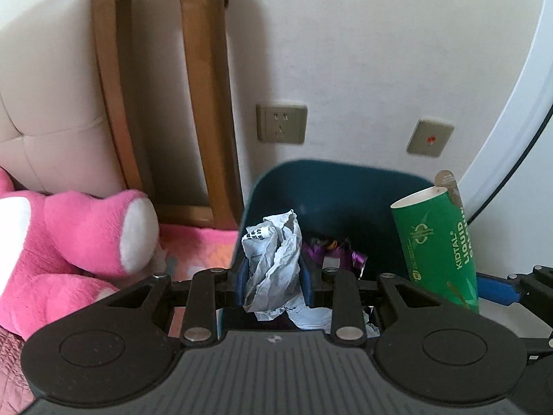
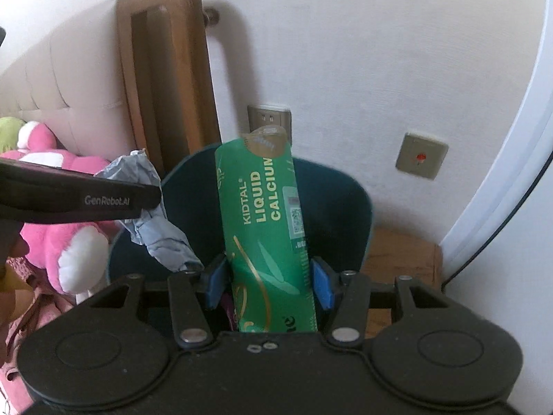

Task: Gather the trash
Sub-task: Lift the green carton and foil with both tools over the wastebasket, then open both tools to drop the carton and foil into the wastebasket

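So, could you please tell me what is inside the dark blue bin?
Inside the dark blue bin, purple shiny wrappers lie near the bottom. The crumpled paper held by the left gripper hides whatever lies beneath it, so the rest cannot be seen.

Crumpled paper (image 1: pixel 273 263), green carton (image 2: pixel 269 242), seemingly gripped.

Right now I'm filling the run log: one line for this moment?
left gripper: shut on crumpled paper | right gripper: shut on green box | both over blue bin
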The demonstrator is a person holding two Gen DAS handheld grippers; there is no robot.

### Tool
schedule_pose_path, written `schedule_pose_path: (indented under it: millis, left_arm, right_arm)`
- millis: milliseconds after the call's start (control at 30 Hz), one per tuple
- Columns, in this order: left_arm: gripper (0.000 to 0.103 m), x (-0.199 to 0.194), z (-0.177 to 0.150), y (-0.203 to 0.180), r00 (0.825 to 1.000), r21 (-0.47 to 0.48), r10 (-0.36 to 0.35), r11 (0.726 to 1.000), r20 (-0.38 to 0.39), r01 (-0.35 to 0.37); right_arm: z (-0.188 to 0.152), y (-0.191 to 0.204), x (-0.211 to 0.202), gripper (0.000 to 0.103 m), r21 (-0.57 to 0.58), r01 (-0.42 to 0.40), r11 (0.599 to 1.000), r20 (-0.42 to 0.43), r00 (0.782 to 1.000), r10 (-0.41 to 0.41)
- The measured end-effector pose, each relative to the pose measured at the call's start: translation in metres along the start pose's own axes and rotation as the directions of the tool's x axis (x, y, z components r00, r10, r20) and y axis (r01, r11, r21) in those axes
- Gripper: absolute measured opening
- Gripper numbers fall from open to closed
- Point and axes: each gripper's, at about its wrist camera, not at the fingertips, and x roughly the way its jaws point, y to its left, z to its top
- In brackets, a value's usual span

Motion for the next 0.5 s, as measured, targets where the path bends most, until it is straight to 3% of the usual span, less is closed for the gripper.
schedule_pose_path:
  millis: [367, 500]
  left_arm:
    - [0.029, 0.041, -0.024, -0.030, 0.994, 0.132, 0.009, 0.991, -0.110, 0.005]
    - [0.029, 0.048, -0.031, -0.036, 0.990, 0.141, 0.002, 0.990, -0.141, 0.018]
  right_arm:
    - [-0.013, 0.006, 0.037, 0.051, -0.026, -0.001, 1.000, -0.104, 0.995, -0.002]
    - [-0.014, 0.013, 0.040, 0.053, -0.060, 0.002, 0.998, -0.128, 0.992, -0.010]
